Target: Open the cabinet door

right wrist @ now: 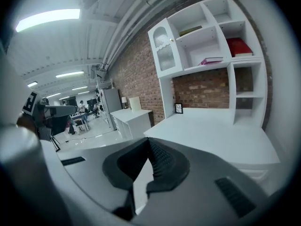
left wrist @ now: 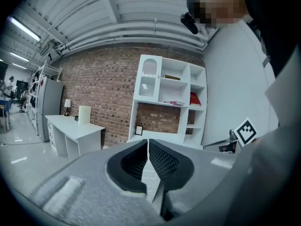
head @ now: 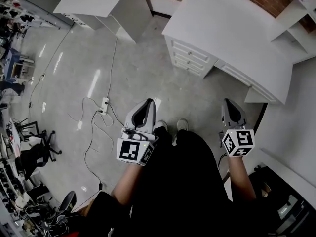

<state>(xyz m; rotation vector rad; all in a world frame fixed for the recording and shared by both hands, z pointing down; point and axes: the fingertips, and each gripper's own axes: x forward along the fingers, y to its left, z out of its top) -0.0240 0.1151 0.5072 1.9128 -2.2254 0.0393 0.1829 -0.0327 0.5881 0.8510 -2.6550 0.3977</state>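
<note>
Left tongs (head: 148,105) and right tongs (head: 228,105), both closed and empty, point forward. They seem aimed toward the cabinet door (right wrist: 165,51) above the counter (right wrist: 221,135), which is not yet within reach.

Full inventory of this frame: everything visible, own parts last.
Desk with drawers: one, white, ahead, by the brick wall.
Shelf unit: one, white, on that desk.
Cabinet door: one, white with arched glass, top left of the shelf unit, looks closed.
Picture frame: one, black, on the desk at the wall.
Red item: one, upper right shelf.
Second desk: one, white, further left.
Power strip: one, white, on the floor with cables.
Shoes: two, pale, on the floor.
Left gripper: grey, shut, empty.
Right gripper: grey, shut, empty.
</note>
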